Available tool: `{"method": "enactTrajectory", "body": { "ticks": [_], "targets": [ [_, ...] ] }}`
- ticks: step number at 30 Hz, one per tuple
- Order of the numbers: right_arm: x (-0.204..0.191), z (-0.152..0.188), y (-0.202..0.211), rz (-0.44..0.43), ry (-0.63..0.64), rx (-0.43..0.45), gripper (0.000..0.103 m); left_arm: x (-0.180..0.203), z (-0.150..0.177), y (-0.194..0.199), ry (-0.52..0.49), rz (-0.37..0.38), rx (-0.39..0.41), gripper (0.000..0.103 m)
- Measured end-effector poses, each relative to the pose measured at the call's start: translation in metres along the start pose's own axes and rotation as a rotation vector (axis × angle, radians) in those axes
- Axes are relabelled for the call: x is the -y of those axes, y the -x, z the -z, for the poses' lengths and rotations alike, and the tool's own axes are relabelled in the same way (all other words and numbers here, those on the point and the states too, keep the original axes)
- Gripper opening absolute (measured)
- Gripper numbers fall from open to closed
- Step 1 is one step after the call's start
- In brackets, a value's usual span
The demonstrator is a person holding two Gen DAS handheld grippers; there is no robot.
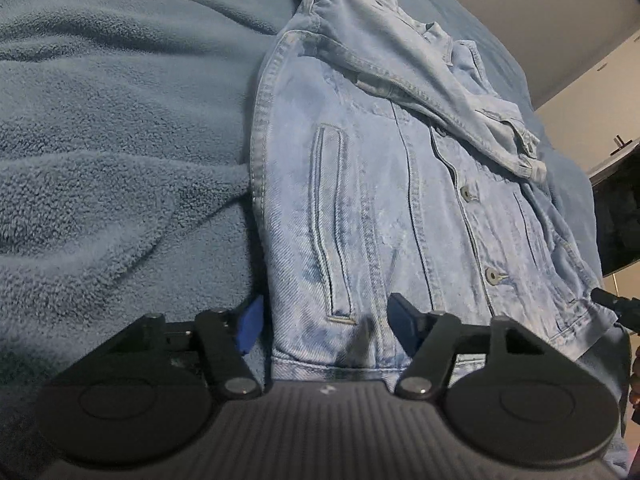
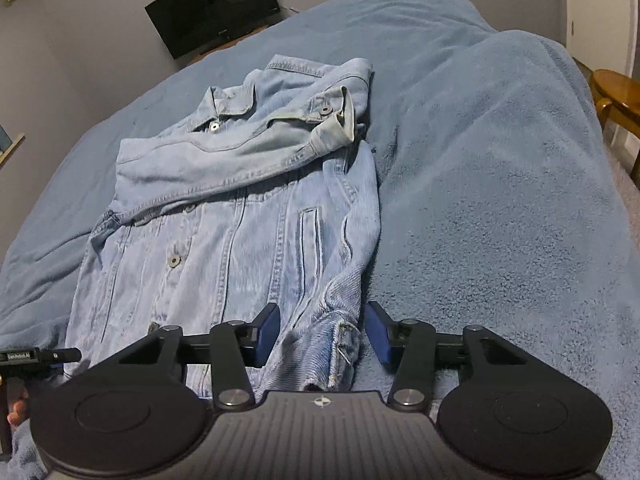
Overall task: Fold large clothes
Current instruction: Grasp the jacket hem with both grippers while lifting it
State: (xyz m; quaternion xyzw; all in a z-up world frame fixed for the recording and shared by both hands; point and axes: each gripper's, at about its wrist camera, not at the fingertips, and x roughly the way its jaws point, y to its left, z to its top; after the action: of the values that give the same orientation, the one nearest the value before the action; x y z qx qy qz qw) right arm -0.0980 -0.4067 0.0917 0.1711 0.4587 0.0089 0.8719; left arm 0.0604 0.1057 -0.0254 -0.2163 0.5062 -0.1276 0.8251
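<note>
I've got the denim jacket (image 1: 400, 200) flat on the blanket (image 1: 120, 160), collar away; left gripper (image 1: 324, 320) and right gripper (image 2: 322, 328) each straddle a hem corner, jaws apart, unclamped.

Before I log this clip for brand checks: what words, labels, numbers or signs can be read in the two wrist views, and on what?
No text reads clearly in either view.
Black bar at the left edge of the right wrist view: a small printed label, mirrored or blurred, not readable.
Television by the wall: a tiny mark on its lower bezel, too small to read.
Each gripper body: a small crosshair sign, no letters.
Denim jacket: no readable tag or brand.
</note>
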Motion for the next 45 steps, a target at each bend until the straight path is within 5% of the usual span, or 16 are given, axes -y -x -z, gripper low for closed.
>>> {"method": "enactTrajectory", "body": {
  "ticks": [5,14,22,24,27,35,45],
  "targets": [
    [0.004,-0.004,-0.011,-0.081,-0.061,-0.003,0.051,-0.005,-0.006,-0.001,0.031,0.045,0.045,0.063],
    [-0.001,-0.006,-0.011,-0.149,0.013,-0.088,0.047,0.007,0.004,0.000,-0.009,0.103,-0.087,0.060],
    [-0.008,-0.003,-0.035,-0.081,0.129,-0.140,0.038,0.017,0.015,-0.025,-0.067,0.032,-0.208,0.056],
    [-0.008,-0.002,-0.036,-0.080,0.135,-0.139,0.035,0.016,0.014,-0.020,-0.057,0.053,-0.190,0.032],
    [-0.006,0.001,-0.030,-0.098,0.142,-0.121,0.029,0.015,0.014,-0.009,-0.049,0.126,-0.153,0.013],
    [0.024,-0.020,-0.011,-0.328,-0.058,-0.042,0.024,0.015,-0.016,0.023,0.031,0.330,-0.006,0.010],
    [0.032,-0.120,-0.017,-0.548,-0.246,0.107,0.024,0.022,-0.118,0.034,0.197,0.460,0.200,0.010]
  ]
}}
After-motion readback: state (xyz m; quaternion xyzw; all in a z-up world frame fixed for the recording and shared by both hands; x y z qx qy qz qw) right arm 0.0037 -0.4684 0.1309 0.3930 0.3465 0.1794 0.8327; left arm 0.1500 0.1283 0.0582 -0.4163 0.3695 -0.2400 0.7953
